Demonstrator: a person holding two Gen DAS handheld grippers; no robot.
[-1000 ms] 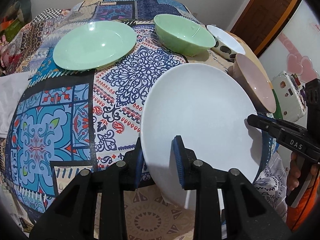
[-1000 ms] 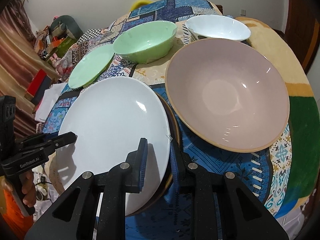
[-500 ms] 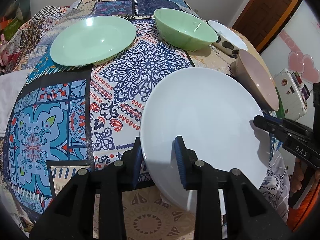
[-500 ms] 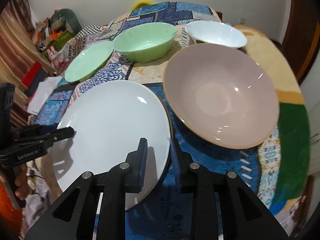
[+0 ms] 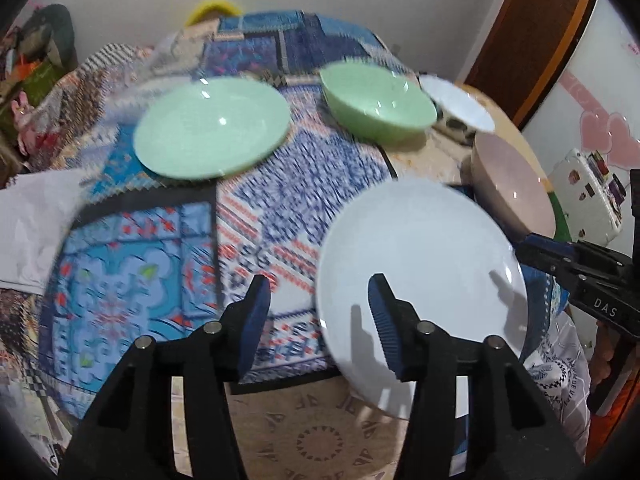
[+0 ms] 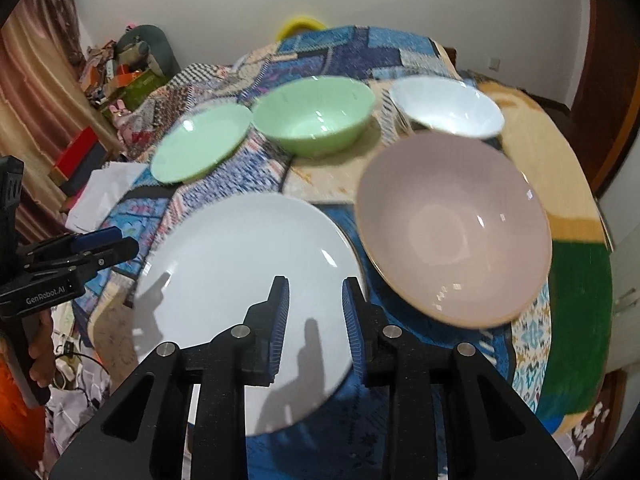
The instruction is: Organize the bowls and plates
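A white plate (image 5: 424, 264) lies on the patterned tablecloth at the near edge; it also shows in the right wrist view (image 6: 240, 280). My left gripper (image 5: 318, 312) is open, raised over the plate's left rim, holding nothing. My right gripper (image 6: 314, 312) is open above the plate's right rim, holding nothing. A pink bowl (image 6: 452, 228) sits right of the plate. A green plate (image 5: 212, 132), a green bowl (image 5: 378, 104) and a white bowl (image 6: 446, 106) stand farther back.
The round table's cloth (image 5: 140, 264) drops off at the near edge. Clutter and boxes (image 6: 120, 76) lie on the floor at the far left. A brown door (image 5: 528, 40) stands at the right. A white paper (image 5: 32, 220) lies at the table's left.
Both grippers let go of the white plate and opened, then pulled back and up. The plate now rests flat on the table.
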